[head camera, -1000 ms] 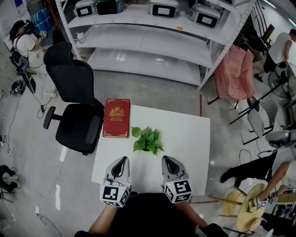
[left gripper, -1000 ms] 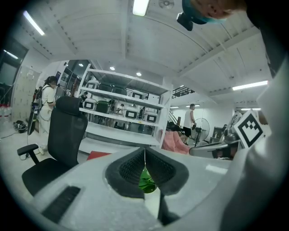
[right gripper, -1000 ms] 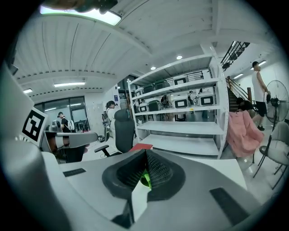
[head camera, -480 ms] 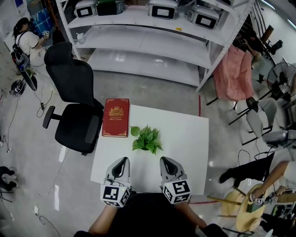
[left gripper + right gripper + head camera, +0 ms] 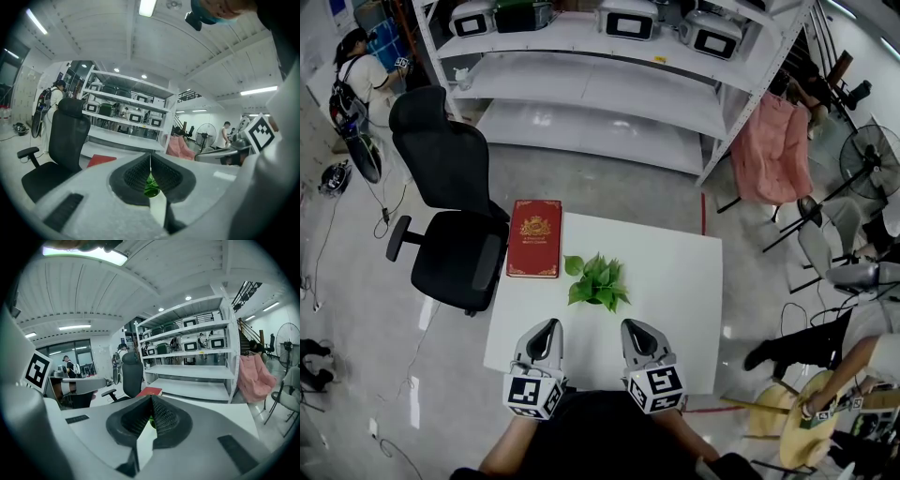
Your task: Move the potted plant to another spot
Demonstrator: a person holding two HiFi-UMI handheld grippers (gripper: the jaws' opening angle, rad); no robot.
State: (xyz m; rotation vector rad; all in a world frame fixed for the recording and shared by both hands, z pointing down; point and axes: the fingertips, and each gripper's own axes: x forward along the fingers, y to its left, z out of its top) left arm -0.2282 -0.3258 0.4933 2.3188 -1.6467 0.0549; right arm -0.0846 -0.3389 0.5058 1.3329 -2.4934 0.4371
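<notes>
- The potted plant (image 5: 598, 283) is standing near the middle of the white table (image 5: 675, 281), at the centre of the head view. Its green leaves are spreading wide, so the pot under them is hardly showing.
- A red book (image 5: 535, 238) is lying flat on the upper left corner of the table. It is just beside the plant on its left and is not touching it.
- The left gripper (image 5: 547, 330) is being held over the lower left part of the table. It is pointing up the frame toward the plant and is apart from it.
- In the left gripper view, its fingers are pressing together at the tips and are gripping nothing. A bit of the plant's green is showing through the small opening lower between the pads, further away on the table.
- The right gripper (image 5: 634, 332) is being held over the lower middle of the table, beside the left one. It is also pointing toward the plant without touching it.
- In the right gripper view, its fingers are likewise meeting at the tips with nothing pinched. A small green spot is showing behind them.
- A black office chair (image 5: 450, 216) is standing at the left of the table.
- A white shelf rack (image 5: 609, 84) is running across the upper part of the frame.
- A pink cloth (image 5: 773, 145) is hanging at the upper right.
</notes>
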